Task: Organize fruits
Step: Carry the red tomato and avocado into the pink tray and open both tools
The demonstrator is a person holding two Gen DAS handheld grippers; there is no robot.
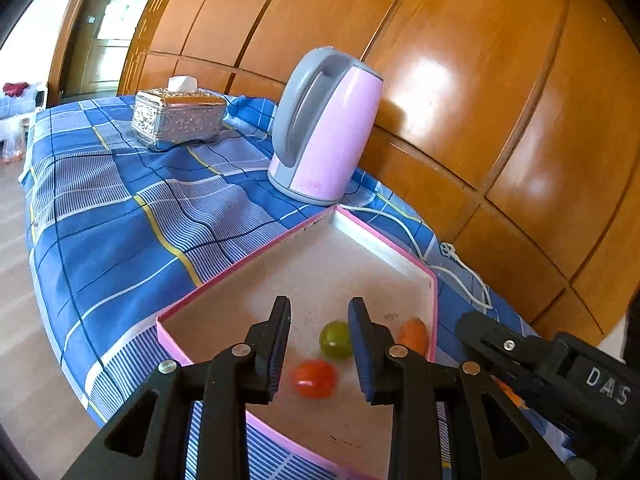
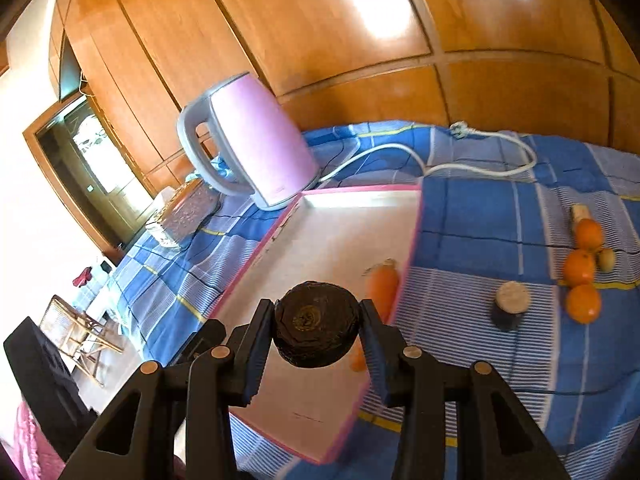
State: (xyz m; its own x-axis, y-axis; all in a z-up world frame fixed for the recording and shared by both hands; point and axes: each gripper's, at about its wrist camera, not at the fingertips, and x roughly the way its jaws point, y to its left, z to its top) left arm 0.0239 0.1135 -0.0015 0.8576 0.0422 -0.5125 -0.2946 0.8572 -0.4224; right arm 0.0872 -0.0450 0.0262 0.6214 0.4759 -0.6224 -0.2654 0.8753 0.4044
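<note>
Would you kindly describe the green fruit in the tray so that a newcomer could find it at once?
Start at the pink kettle on the blue checked cloth; in front of it lies a shallow pink-rimmed tray. Near the tray's front lies the green fruit, between a red fruit and an orange one. It is the only green, round piece there.

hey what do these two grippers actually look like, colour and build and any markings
Both the left gripper and right gripper are matte black plastic with triangular cut-outs, silver round rivets at the joints and ribbed, bluish finger pads. The right gripper's body bears white letters "DAS".
</note>
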